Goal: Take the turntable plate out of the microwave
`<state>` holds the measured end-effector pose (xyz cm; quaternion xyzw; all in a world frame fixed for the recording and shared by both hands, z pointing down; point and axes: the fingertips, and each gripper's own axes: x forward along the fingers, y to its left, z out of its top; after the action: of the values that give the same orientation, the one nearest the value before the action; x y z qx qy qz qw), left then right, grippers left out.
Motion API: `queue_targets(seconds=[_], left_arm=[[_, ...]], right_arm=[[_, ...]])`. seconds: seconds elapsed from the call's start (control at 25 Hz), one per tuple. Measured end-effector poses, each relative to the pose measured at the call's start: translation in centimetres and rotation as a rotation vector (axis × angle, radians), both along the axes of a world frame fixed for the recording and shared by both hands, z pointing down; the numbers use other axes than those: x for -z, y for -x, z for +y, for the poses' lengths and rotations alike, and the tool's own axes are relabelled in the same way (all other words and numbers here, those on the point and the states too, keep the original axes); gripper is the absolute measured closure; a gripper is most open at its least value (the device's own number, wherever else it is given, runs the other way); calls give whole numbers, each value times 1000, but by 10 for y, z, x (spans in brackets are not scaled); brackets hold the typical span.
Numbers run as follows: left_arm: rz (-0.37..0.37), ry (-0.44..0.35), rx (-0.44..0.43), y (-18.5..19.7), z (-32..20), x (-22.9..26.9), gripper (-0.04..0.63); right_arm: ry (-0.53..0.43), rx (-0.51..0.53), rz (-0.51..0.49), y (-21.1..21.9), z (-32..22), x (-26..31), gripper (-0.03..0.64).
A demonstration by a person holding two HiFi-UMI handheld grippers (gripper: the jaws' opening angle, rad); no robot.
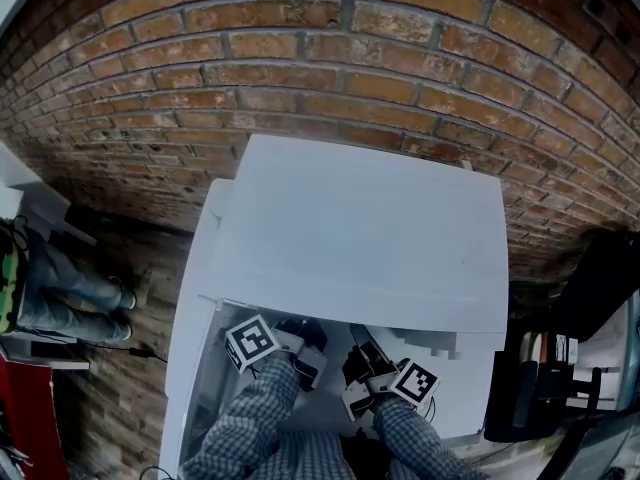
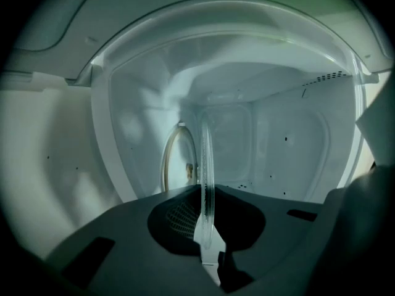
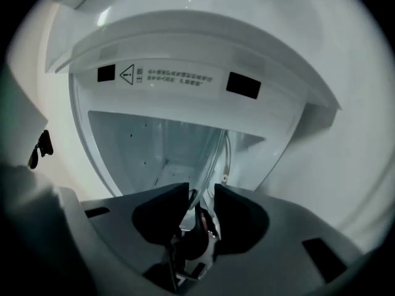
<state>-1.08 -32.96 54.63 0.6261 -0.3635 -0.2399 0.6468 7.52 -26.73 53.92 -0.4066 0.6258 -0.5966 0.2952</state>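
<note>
left gripper view: left gripper [image 2: 207,230] pinched tight on the rim of the glass turntable plate [image 2: 205,165], seen edge-on, reaching into the microwave [image 2: 290,140] cavity. right gripper [image 3: 200,196] spread wide, rim between, not pressing. risk: the one-sided hold lets the plate sag, clip the cavity wall, or slip.

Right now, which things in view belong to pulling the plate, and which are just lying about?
Job: microwave; turntable plate; left gripper, shut on its rim; right gripper, open astride it.
Lying about: roller ring inside; brick wall; a person's legs at left.
</note>
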Motion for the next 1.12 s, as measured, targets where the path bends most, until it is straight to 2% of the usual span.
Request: queue_targets(seconds=[0.16, 0.32, 0.44, 0.56, 0.96, 1.12], left_arm=[[-5, -3, -5, 2, 7, 2, 565], [57, -63, -5, -2, 8, 15, 565], [47, -51, -7, 0, 15, 13, 565], [101, -103, -8, -4, 16, 28, 563], [116, -115, -21, 0, 39, 34, 554], [127, -120, -24, 2, 48, 37, 554]], right_arm=[[16, -49, -33, -6, -6, -5, 499], [13, -72, -47, -10, -13, -6, 499], [2, -76, -59, -13, -18, -5, 499], [-4, -74, -52, -12, -19, -5, 499], [-5, -92, -46, -17, -19, -9, 527], [-13, -88, -82, -16, -11, -4, 555]])
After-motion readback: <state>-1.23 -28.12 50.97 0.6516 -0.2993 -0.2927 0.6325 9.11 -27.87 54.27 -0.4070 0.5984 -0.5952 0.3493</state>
